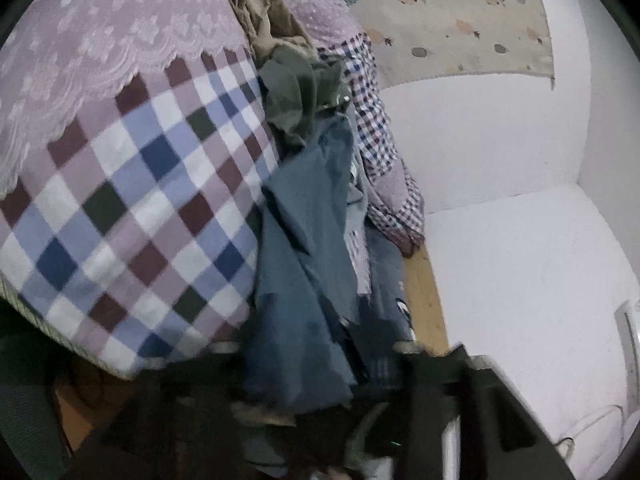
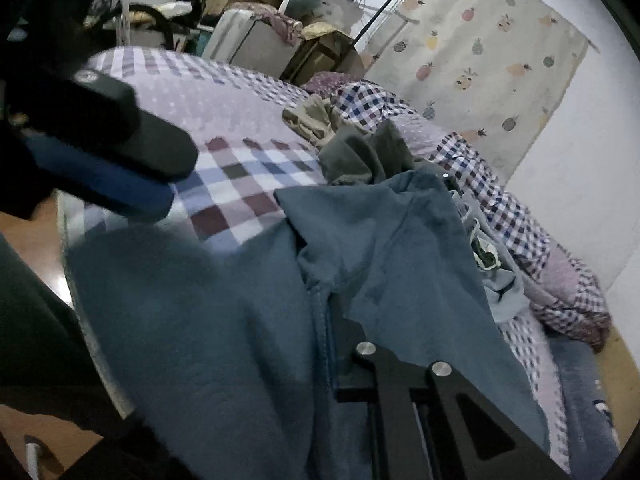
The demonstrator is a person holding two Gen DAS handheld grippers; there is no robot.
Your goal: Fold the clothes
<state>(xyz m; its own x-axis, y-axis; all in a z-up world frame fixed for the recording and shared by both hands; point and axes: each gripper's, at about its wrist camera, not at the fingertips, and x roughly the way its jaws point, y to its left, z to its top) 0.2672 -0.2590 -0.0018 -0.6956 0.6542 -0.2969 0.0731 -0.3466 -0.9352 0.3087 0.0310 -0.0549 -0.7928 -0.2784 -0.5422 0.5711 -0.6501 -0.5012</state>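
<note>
A blue-grey garment (image 1: 304, 240) hangs down off the checked bed cover (image 1: 132, 208) in the left wrist view. It runs between the two dark fingers of my left gripper (image 1: 316, 354), which stand wide apart and do not press on it. In the right wrist view the same blue-grey garment (image 2: 384, 248) lies spread over the bed edge. My right gripper (image 2: 350, 330) has its fingers close together on a fold by the seam, with the tips partly under the cloth. The left gripper (image 2: 152, 168) shows at upper left, above the bed cover (image 2: 240, 184).
Olive and khaki clothes (image 2: 352, 148) lie bunched behind the garment, beside a small-checked quilt (image 2: 500, 208). A pineapple-print cloth (image 2: 480, 60) hangs on the white wall. Boxes and a suitcase (image 2: 256, 32) stand beyond the bed. Wooden floor (image 1: 428, 300) runs along the bed's side.
</note>
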